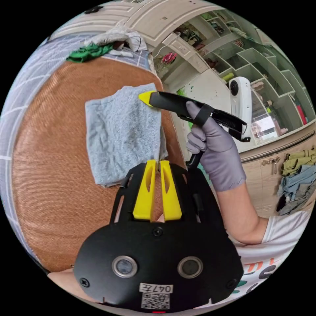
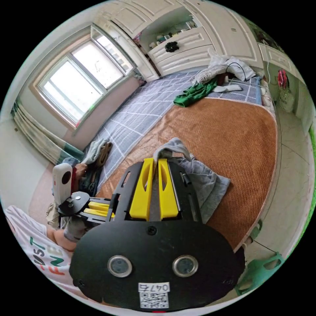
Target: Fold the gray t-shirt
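While both jaws pinch the gray t-shirt [image 1: 123, 131], each gripper's white sticker [image 1: 156, 289] stays unread.

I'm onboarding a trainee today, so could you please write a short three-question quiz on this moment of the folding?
1. True or false: the gray t-shirt lies spread out flat at full size on the woven mat.
2. Which gripper pinches a raised edge of the t-shirt: A) left gripper, B) right gripper, C) both?
3. Fill in: the garment lying at the far edge of the mat, beside the white pile, is coloured ____.

Key
1. False: it is folded into a small rectangle.
2. B: in the right gripper view its jaws are closed on lifted cloth; the left gripper's closed jaws hang at the shirt's near edge, holding nothing.
3. Green: the green garment.
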The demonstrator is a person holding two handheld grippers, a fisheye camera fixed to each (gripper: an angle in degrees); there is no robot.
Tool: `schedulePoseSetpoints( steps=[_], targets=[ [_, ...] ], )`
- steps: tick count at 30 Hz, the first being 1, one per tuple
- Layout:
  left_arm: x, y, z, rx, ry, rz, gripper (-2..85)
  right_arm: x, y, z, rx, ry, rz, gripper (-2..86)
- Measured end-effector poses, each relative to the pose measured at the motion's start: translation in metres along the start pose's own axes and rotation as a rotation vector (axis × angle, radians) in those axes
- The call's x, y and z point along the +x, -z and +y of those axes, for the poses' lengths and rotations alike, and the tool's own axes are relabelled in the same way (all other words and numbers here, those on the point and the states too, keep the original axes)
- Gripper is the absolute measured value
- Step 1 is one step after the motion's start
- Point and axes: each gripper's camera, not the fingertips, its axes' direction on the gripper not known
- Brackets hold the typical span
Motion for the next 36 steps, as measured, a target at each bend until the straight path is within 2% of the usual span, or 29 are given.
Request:
schedulePoseSetpoints(
  steps=[3, 4, 7, 11, 17, 20, 22, 25, 29, 31, 33, 36],
  targets=[
    [0.009, -0.043, -0.023, -0.114, -0.060, -0.043, -0.3, 0.095, -0.009, 0.041, 0.002, -0.233, -0.219, -0.3],
    [0.008, -0.073, -0.028, -0.177, -0.061, -0.025, -0.2, 0.112, -0.012, 0.052, -0.001, -0.277, -0.229, -0.3],
    [0.000, -0.132, -0.030, -0.279, -0.019, 0.039, 0.2, 0.155, -0.017, 0.098, -0.038, -0.331, -0.121, -0.3],
    [-0.005, -0.141, -0.026, -0.270, -0.013, 0.039, 2.1, 0.152, -0.008, 0.111, -0.032, -0.233, -0.054, 1.1],
    [-0.017, -0.119, -0.003, -0.277, -0.066, 0.239, 14.3, 0.129, 0.015, 0.109, -0.060, -0.257, 0.108, 7.9],
    [-0.048, -0.071, 0.032, -0.167, -0.053, 0.280, 16.6, 0.097, 0.032, 0.121, -0.036, -0.233, 0.151, 11.2],
    [-0.104, -0.028, 0.057, -0.033, 0.041, 0.215, 16.7, 0.073, 0.030, 0.127, -0.038, -0.180, 0.145, 12.8],
    [-0.189, -0.002, 0.083, 0.077, 0.193, 0.115, 16.2, 0.039, 0.009, 0.131, -0.160, -0.080, 0.226, 14.5],
    [-0.264, -0.010, 0.098, 0.080, 0.241, 0.120, 15.7, 0.019, -0.003, 0.140, -0.344, -0.002, 0.477, 10.7],
    [-0.290, -0.022, 0.106, 0.066, 0.198, 0.112, 15.5, 0.009, 0.012, 0.139, -0.304, -0.005, 0.433, 7.7],
    [-0.305, -0.031, 0.117, 0.074, 0.160, 0.130, 15.4, -0.004, 0.036, 0.138, -0.180, -0.016, 0.308, 5.1],
    [-0.334, -0.051, 0.139, 0.094, 0.162, 0.203, 15.1, 0.000, 0.030, 0.133, -0.234, -0.064, 0.341, 4.3]
  ],
)
